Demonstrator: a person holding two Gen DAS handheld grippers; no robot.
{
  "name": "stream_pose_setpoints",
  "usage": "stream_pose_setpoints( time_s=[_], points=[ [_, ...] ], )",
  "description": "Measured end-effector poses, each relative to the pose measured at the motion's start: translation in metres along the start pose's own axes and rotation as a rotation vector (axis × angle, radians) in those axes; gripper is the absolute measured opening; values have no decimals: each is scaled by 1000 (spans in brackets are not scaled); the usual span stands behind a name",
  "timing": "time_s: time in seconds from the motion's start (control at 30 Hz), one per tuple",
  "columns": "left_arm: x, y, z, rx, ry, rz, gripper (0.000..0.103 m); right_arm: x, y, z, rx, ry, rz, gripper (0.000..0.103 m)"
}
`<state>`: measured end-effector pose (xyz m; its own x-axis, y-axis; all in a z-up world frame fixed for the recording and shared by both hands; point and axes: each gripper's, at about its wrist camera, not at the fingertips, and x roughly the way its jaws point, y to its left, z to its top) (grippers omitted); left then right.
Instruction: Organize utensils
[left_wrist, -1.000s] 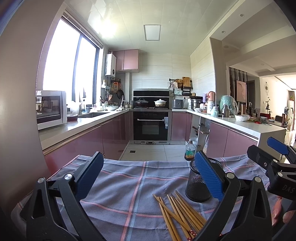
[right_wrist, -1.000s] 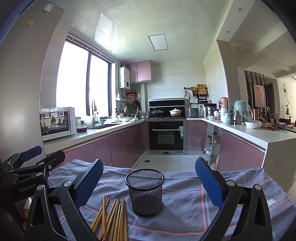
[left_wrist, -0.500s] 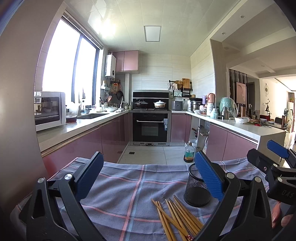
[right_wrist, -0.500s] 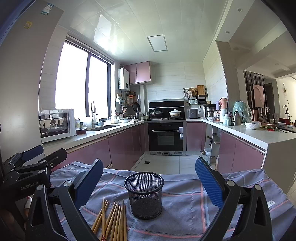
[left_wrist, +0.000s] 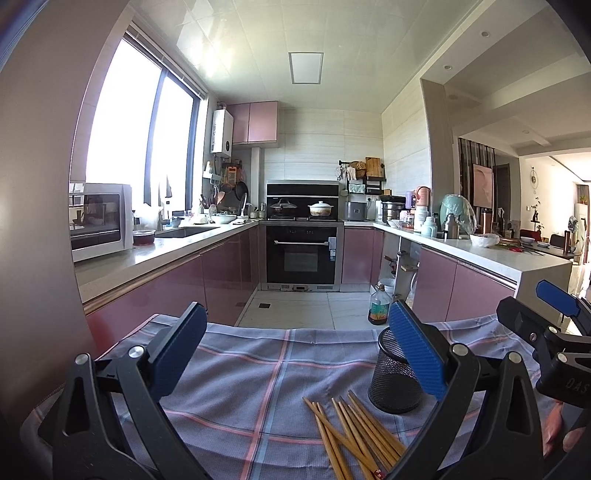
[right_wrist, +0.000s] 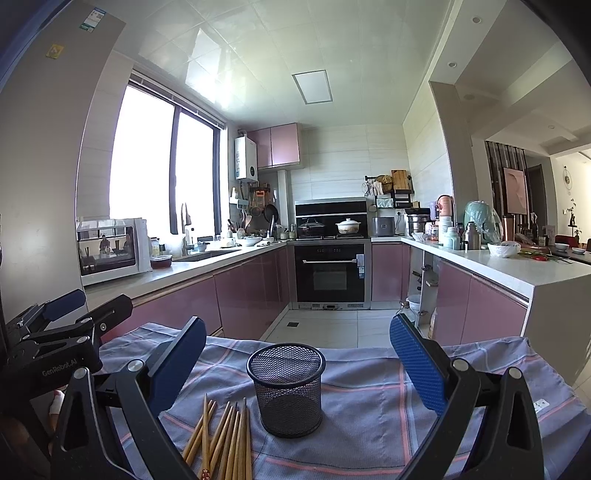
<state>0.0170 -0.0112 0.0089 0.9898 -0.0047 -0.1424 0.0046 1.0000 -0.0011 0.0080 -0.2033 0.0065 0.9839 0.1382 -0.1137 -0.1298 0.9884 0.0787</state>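
A black mesh cup (right_wrist: 286, 387) stands upright on a blue plaid cloth (right_wrist: 369, 373); it also shows in the left wrist view (left_wrist: 393, 380), partly behind a finger. Several wooden chopsticks (right_wrist: 225, 439) lie in a loose bundle just left of the cup, and they show in the left wrist view (left_wrist: 351, 432) too. My left gripper (left_wrist: 295, 354) is open and empty above the cloth, left of the chopsticks. My right gripper (right_wrist: 295, 365) is open and empty, with the cup between its fingers' lines, further ahead.
The cloth (left_wrist: 258, 369) covers a table whose far edge faces a kitchen floor. Pink cabinets and counters run along both sides, with an oven (right_wrist: 330, 273) at the back. Each gripper shows at the edge of the other's view.
Both cameras have tilted or drawn back a little, so the cup and chopsticks sit slightly lower in the views. Both grippers stay open.
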Motion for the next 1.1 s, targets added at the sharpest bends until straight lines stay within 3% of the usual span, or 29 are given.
stream_pose_setpoints(
  time_s=[0.83,0.97,1.1],
  points=[
    [2,4,-4,5,22,-7,97,2,-4,-5,9,20,21,96],
    [11,7,-11,24,75,-17,97,11,-4,-12,7,96,80,96],
    [29,10,-26,59,186,-24,97,33,1,-31,-17,251,162,95]
  ],
)
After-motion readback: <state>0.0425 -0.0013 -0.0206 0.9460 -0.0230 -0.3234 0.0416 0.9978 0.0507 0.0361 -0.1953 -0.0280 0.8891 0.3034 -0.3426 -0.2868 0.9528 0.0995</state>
